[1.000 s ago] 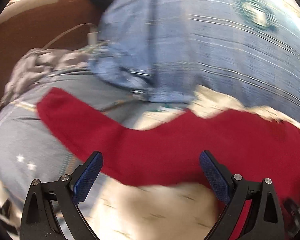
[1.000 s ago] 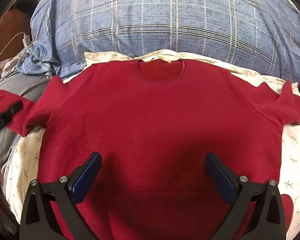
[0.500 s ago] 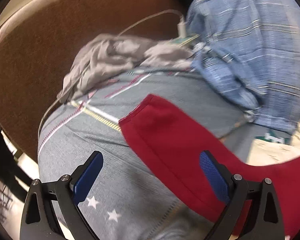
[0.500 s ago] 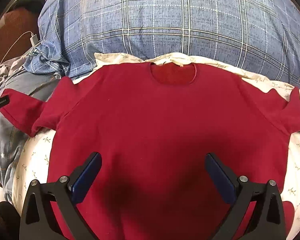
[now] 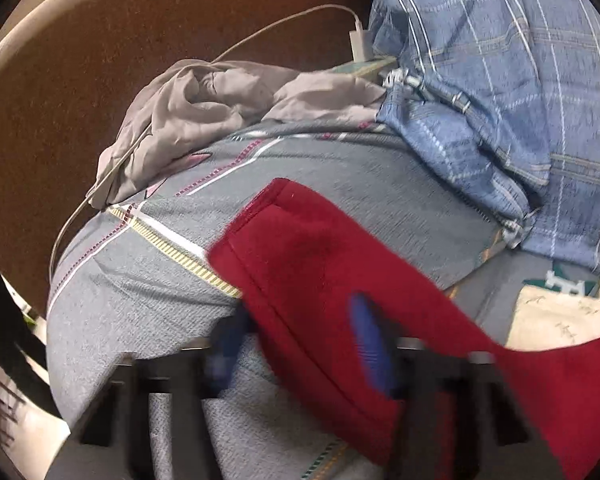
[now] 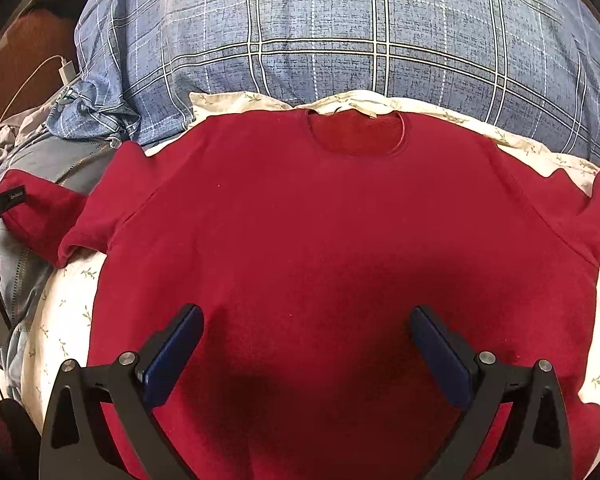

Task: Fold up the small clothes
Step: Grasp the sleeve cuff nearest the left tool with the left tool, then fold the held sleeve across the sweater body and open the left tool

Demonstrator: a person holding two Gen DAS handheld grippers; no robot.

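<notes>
Closing on the sleeve beside the pillow, the left gripper has pinched its hem. The shirt lies flat below the pillow; the right gripper is held wide open. Next, the sleeve should be folded inward.

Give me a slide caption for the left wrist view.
Left tongs, blurred and just closing, around the sleeve of the red shirt over a grey blanket.

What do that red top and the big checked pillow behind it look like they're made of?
Red top: soft, matte fleece or brushed knit, judging by its fuzzy nap. Checked pillow: woven cotton-like cover, matte, with a printed or woven plaid; the exact fibre is unclear.
</notes>
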